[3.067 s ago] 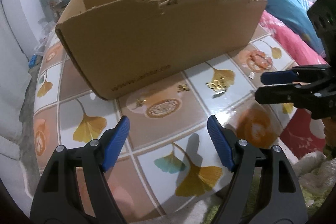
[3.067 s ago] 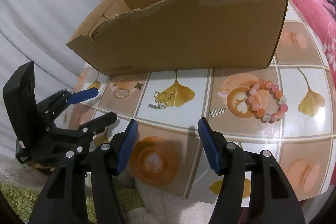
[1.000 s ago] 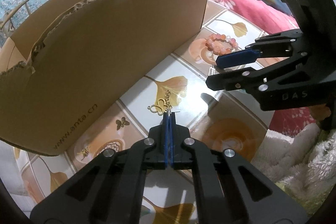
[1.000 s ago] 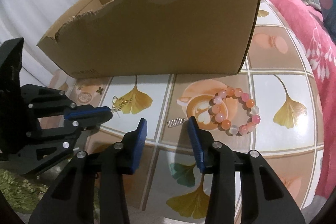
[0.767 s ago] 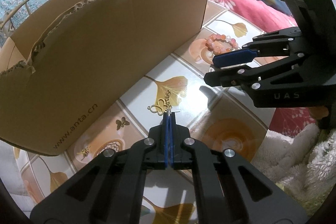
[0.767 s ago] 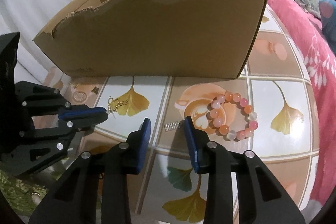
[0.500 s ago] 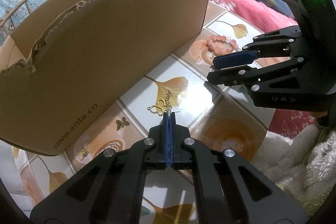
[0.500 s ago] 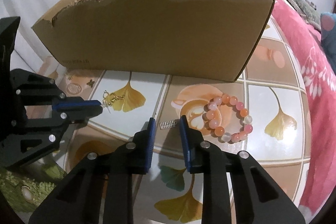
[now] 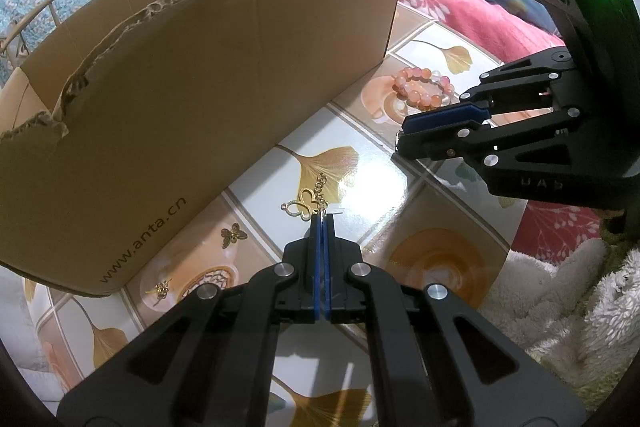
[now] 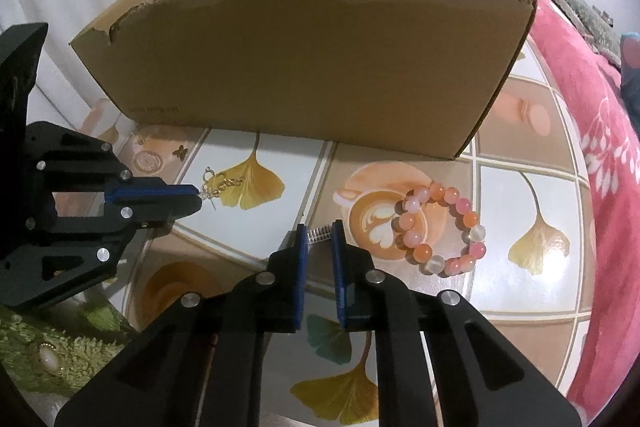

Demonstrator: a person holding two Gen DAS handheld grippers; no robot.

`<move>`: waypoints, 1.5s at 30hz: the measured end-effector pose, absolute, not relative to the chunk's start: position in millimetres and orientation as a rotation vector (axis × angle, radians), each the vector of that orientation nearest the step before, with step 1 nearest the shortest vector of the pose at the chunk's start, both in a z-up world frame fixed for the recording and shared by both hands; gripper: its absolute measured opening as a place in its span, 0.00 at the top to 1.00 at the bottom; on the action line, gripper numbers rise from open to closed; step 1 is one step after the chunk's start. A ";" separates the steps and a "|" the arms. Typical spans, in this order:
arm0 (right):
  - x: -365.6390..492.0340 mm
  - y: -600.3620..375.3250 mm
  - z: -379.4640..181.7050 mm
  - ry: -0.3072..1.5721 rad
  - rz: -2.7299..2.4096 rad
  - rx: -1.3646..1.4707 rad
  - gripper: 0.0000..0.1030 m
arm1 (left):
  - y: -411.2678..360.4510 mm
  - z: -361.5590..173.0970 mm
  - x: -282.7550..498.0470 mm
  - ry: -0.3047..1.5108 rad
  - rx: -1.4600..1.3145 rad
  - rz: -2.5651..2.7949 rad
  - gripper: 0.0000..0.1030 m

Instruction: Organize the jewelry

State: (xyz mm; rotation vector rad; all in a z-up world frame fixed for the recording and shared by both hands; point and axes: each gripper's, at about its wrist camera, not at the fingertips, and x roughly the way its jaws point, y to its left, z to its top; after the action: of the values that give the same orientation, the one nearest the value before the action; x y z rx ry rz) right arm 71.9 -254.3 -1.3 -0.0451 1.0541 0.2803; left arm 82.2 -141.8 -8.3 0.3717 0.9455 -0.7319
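Observation:
My left gripper [image 9: 322, 221] is shut on a gold butterfly chain [image 9: 306, 201] that lies on the tiled table [image 9: 376, 183] in front of the cardboard box [image 9: 200, 107]. The right wrist view shows that left gripper [image 10: 198, 195] at the left, the gold chain [image 10: 224, 183] at its tip. My right gripper [image 10: 319, 229] points down at the table with its jaws closing. A small silver bar charm [image 10: 319, 234] spans the narrow gap, and the pads meet its two ends. Just right of it lies a pink and orange bead bracelet [image 10: 424, 250]. From the left wrist, the right gripper [image 9: 400, 137] sits below the bracelet [image 9: 401, 83].
The tall box [image 10: 304, 67] with a torn rim stands close behind both grippers. A small butterfly stud [image 9: 234, 235] and a gold earring [image 9: 162, 287] lie near its left corner. A pink blanket [image 10: 592, 107] borders the table on the right, and a fluffy white rug [image 9: 560, 287] lies below its edge.
The right gripper's jaws have narrowed from wide apart to the ends of the silver bar charm, and it has edged toward the charm. The left gripper has stayed still, shut on the gold chain.

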 end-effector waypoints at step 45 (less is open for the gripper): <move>80.6 -252.6 3.1 1.069 0.433 -0.016 0.83 | -137.7 -7.9 76.9 0.937 0.348 -0.691 0.99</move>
State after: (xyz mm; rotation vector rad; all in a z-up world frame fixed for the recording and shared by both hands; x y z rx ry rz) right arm 80.6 -252.6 3.1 -0.0164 1.0694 0.4332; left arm 76.9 -137.7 -7.9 0.3481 0.9371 -0.6909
